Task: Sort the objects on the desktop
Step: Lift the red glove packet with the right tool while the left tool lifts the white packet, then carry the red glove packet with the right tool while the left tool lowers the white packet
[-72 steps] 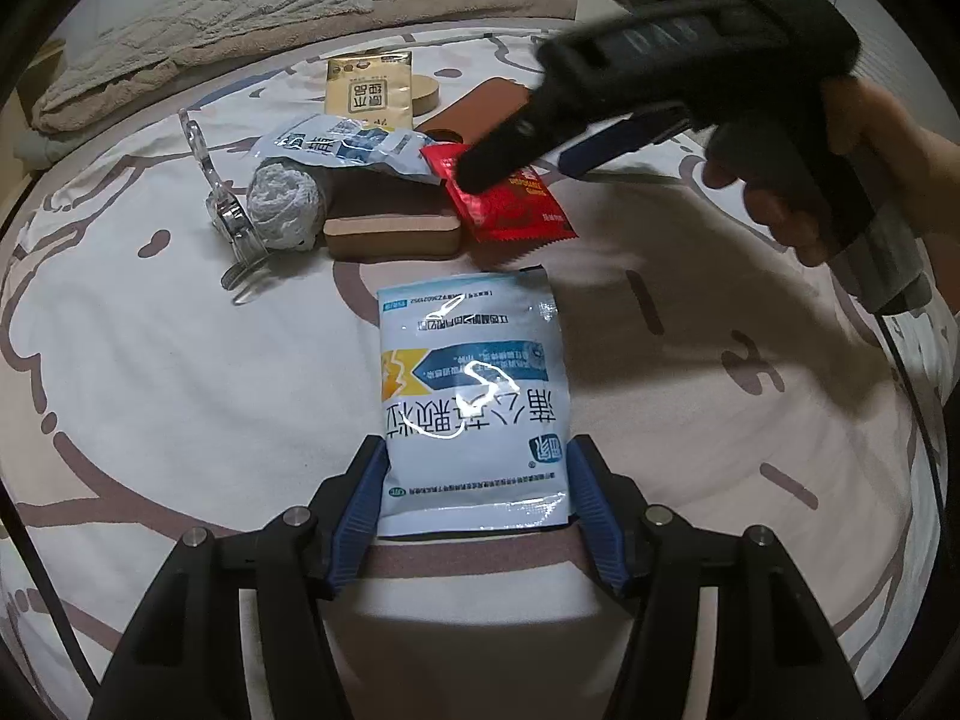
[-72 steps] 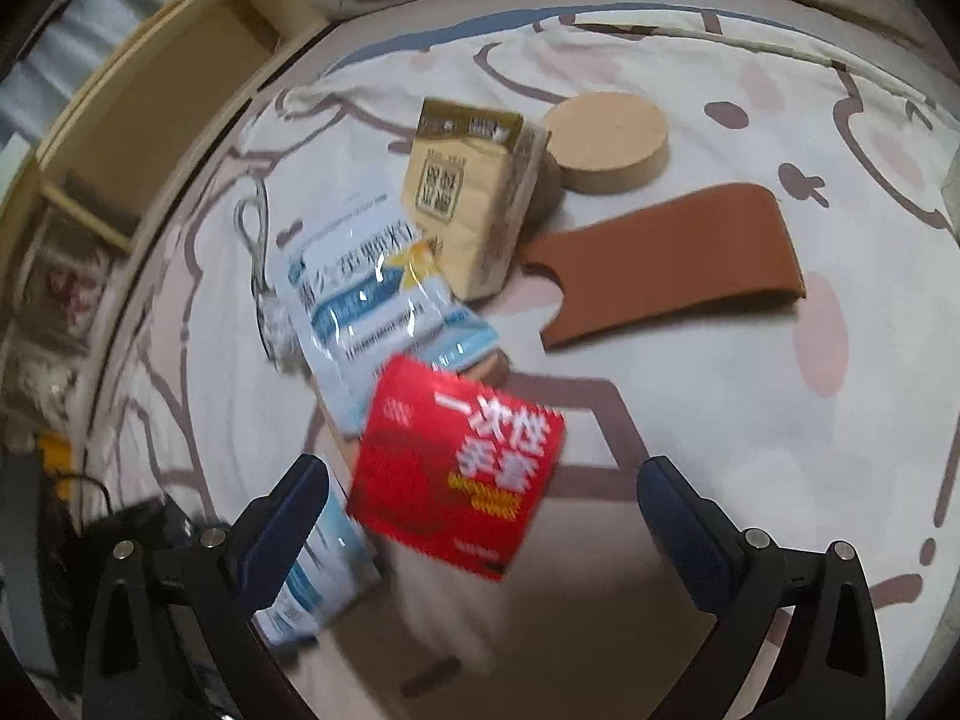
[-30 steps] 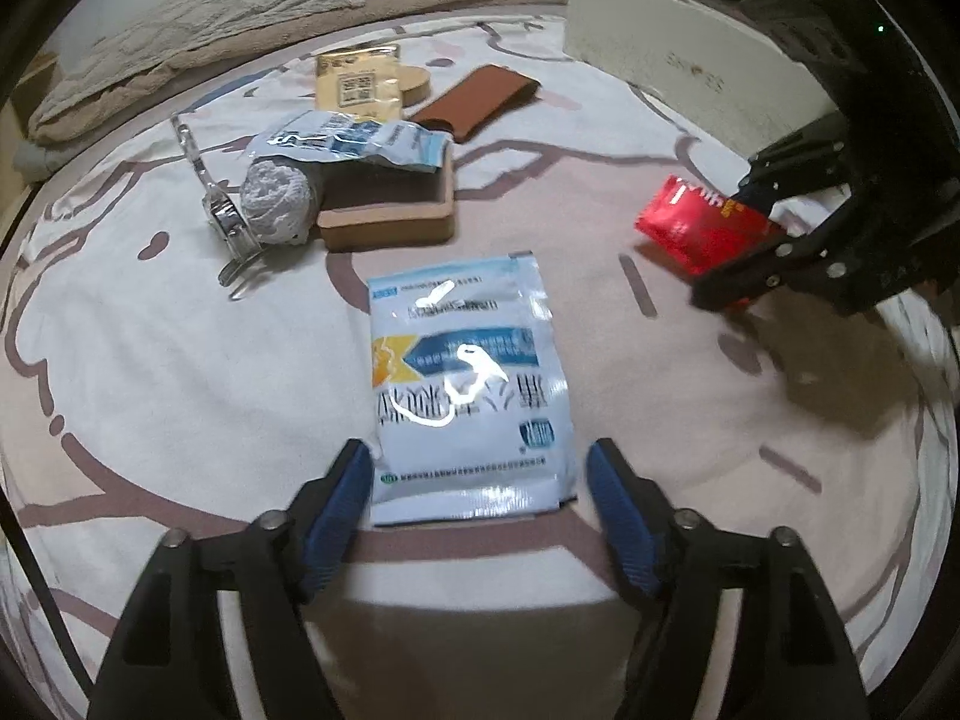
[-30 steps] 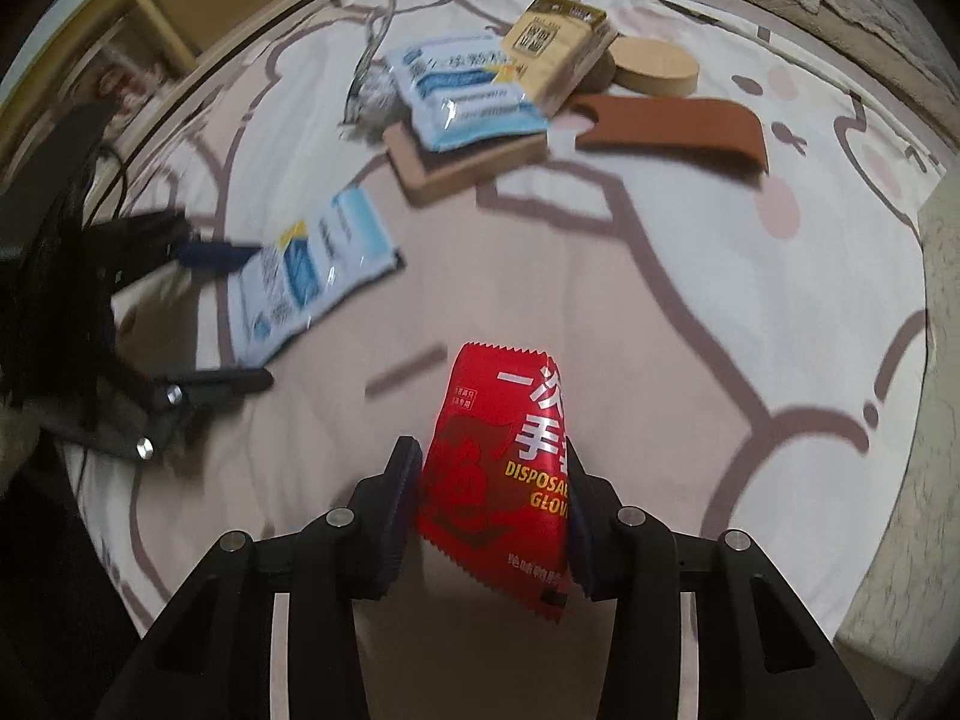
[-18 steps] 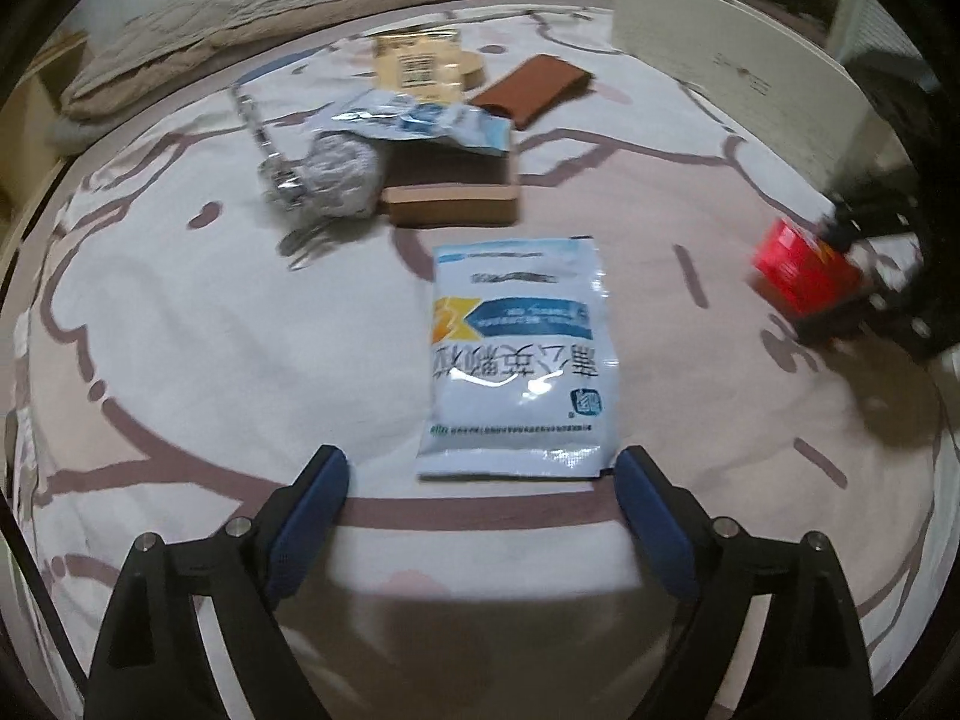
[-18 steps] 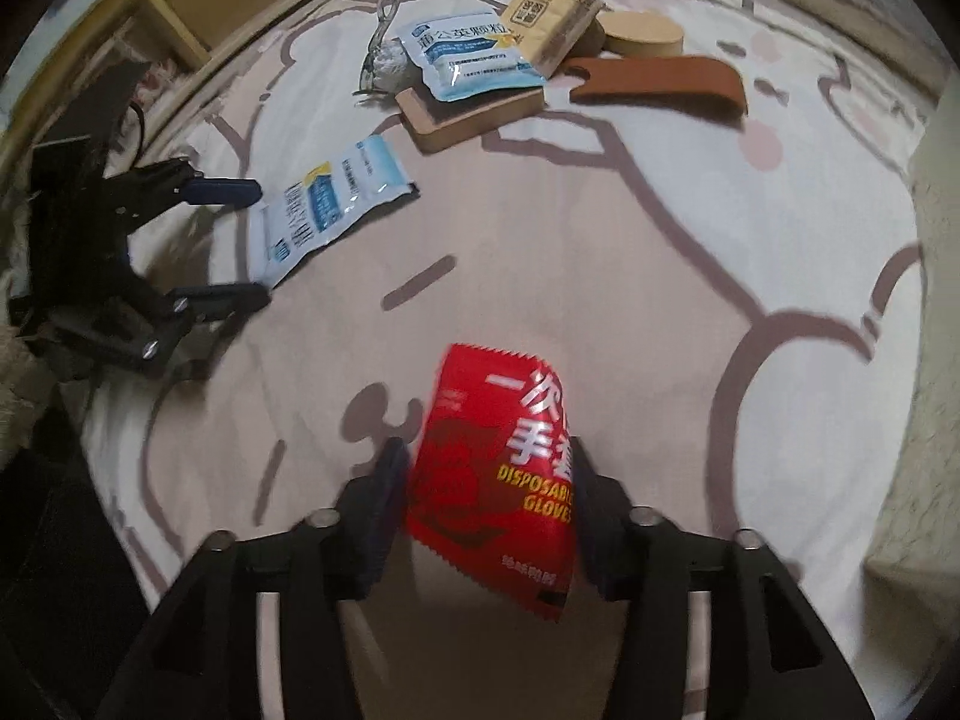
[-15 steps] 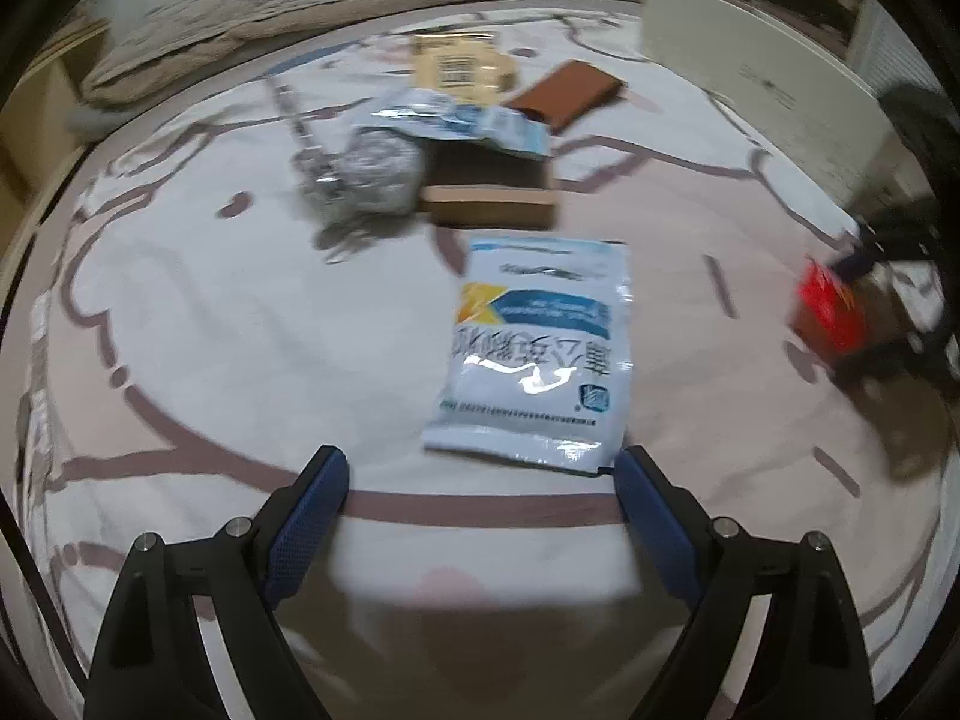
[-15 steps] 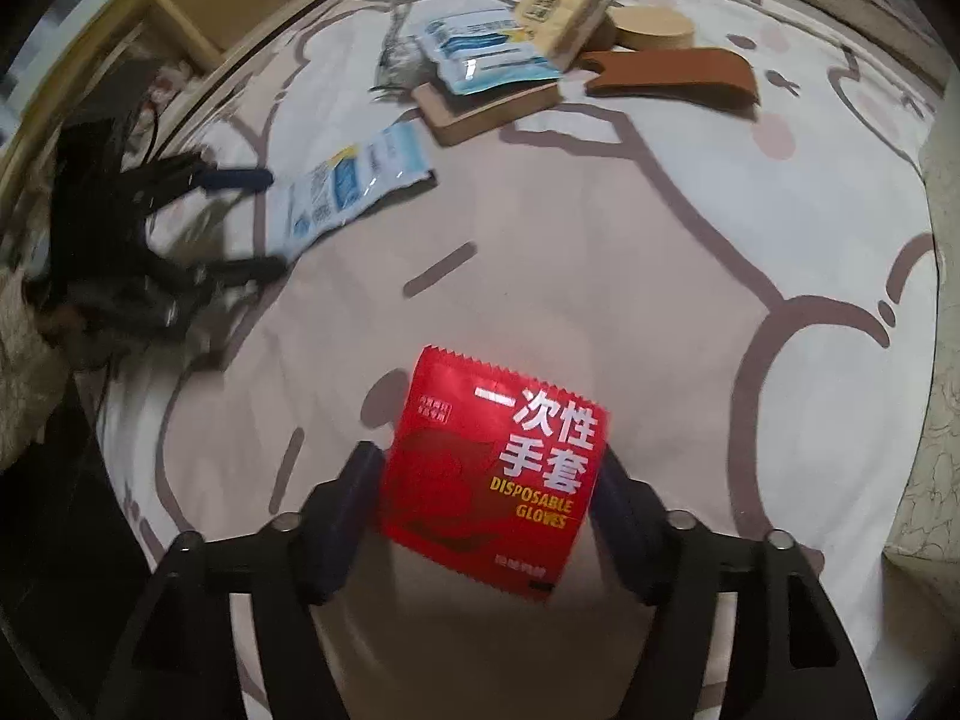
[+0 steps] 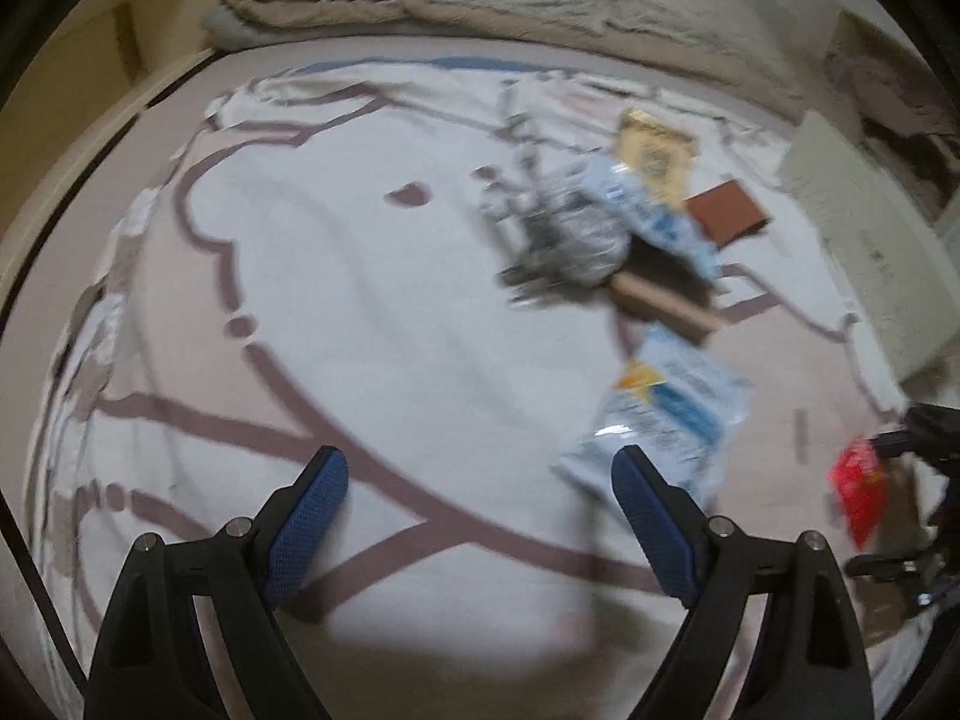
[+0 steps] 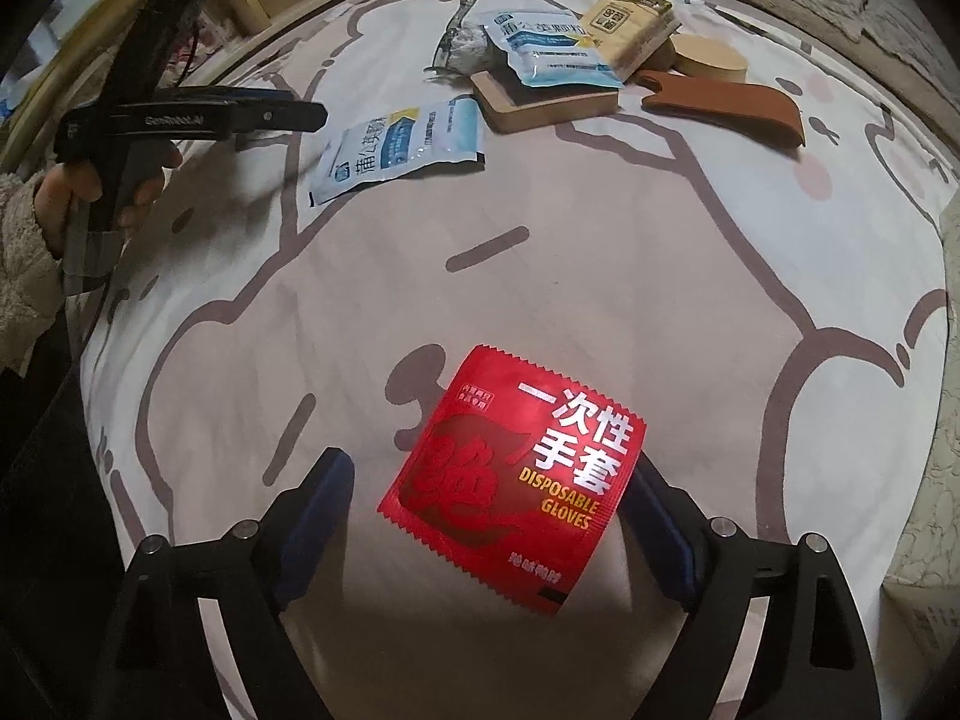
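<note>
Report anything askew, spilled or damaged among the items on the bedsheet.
Nothing looks spilled or torn. The pile is untidy: one blue-and-white sachet droops over the wooden block and leans on the yellow packet. The red glove packet lies crooked between the right gripper's open jaws.

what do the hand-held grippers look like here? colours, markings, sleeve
Both are matte black with blue textured pads and silver screws along the fingers. Seen from the right wrist view, the left hand-held gripper has a pistol-style handle and white lettering on its side, too small to read surely. The hand holding it wears a fuzzy cream sleeve.
</note>
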A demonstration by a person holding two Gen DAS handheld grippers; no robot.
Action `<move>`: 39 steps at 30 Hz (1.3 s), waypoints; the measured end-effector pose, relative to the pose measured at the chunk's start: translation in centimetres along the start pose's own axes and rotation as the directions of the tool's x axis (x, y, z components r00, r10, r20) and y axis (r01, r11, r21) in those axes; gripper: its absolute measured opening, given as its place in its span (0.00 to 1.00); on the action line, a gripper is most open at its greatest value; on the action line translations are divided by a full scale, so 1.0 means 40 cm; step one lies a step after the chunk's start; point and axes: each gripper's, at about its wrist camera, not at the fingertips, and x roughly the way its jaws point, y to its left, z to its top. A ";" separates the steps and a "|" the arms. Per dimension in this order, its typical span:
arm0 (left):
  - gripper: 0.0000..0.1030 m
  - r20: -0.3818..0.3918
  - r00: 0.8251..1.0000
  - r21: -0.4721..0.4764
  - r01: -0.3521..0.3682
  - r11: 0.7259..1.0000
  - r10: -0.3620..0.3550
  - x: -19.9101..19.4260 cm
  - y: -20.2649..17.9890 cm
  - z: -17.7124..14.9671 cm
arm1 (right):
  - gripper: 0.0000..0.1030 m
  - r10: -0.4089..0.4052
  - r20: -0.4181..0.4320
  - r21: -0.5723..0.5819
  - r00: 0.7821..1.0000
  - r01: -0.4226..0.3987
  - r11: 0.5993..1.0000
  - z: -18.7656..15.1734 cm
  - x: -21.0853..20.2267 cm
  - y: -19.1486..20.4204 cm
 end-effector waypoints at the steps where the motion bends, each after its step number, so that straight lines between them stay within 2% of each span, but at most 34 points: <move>1: 0.88 0.003 1.000 0.010 0.011 1.000 -0.011 -0.002 -0.010 0.003 | 0.86 0.002 0.002 0.000 1.000 -0.002 1.000 -0.001 -0.001 0.000; 6: 0.88 -0.023 0.998 0.068 0.066 0.996 -0.064 0.018 -0.102 0.021 | 0.87 0.007 0.008 -0.005 1.000 -0.007 1.000 -0.007 -0.006 0.000; 10: 0.88 -0.054 0.996 0.142 0.081 0.986 -0.074 0.042 -0.175 0.023 | 0.88 0.013 0.012 -0.014 1.000 -0.013 1.000 -0.008 -0.004 0.001; 15: 0.88 -0.080 0.996 0.271 0.057 0.961 -0.036 0.064 -0.240 0.009 | 0.88 0.026 0.018 -0.022 0.999 -0.026 0.999 -0.015 -0.008 -0.004; 19: 0.88 -0.077 0.997 0.345 0.005 0.939 0.023 0.070 -0.237 -0.010 | 0.88 0.035 0.024 -0.018 0.999 -0.034 0.999 -0.014 -0.009 -0.007; 24: 0.88 -0.074 0.995 0.312 -0.035 0.950 0.061 0.070 -0.177 -0.007 | 0.88 0.012 0.003 -0.011 1.000 -0.012 1.000 -0.008 -0.013 -0.002; 26: 0.90 -0.070 0.995 0.297 -0.052 0.953 0.077 0.069 -0.156 -0.003 | 0.92 -0.015 -0.011 -0.017 1.000 0.015 1.000 -0.006 -0.013 0.008; 27: 0.90 -0.066 0.993 0.291 -0.074 0.954 0.097 0.068 -0.144 -0.002 | 1.00 -0.017 -0.022 -0.010 1.000 0.017 1.000 -0.006 -0.013 0.013; 31: 0.90 -0.052 0.986 0.266 -0.140 0.954 0.160 0.069 -0.108 0.002 | 1.00 -0.059 -0.061 0.034 0.996 0.061 0.998 0.002 -0.008 0.021; 36: 0.90 -0.046 0.973 0.215 -0.210 0.954 0.224 0.070 -0.069 0.014 | 1.00 -0.056 -0.074 0.208 0.996 0.070 0.976 0.020 0.000 0.000; 39: 0.90 -0.048 0.975 0.203 -0.203 0.958 0.217 0.066 -0.056 0.017 | 1.00 -0.027 -0.072 0.311 0.997 0.048 0.949 0.031 0.009 -0.031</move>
